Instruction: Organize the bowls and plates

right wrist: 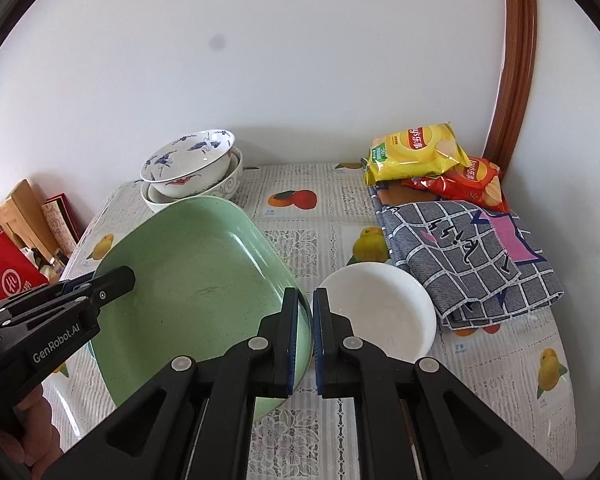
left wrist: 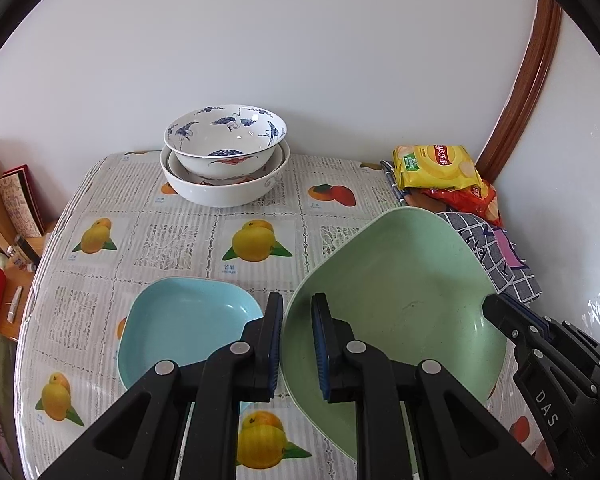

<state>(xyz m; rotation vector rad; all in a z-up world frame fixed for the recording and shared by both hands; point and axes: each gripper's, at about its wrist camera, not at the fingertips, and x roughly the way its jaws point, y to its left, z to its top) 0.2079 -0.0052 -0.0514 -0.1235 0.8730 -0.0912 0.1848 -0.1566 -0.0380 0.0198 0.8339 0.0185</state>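
Between our two grippers we hold the green plate (right wrist: 188,280) tilted above the table: left gripper (left wrist: 297,344) marked "GenRobot.AI" and right gripper (right wrist: 306,340) marked "DAS" each pinch a rim.

Green plate (right wrist: 188,280); pale-blue plate (left wrist: 188,320); white saucer (right wrist: 384,312); blue-crane-patterned white bowl (left wrist: 225,136); fruit-printed tablecloth (left wrist: 172,240); grey checked cloth (right wrist: 468,256).

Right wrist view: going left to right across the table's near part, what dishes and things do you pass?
Large pale green squarish plastic plate → small round white ceramic dish → folded grey checked cloth.
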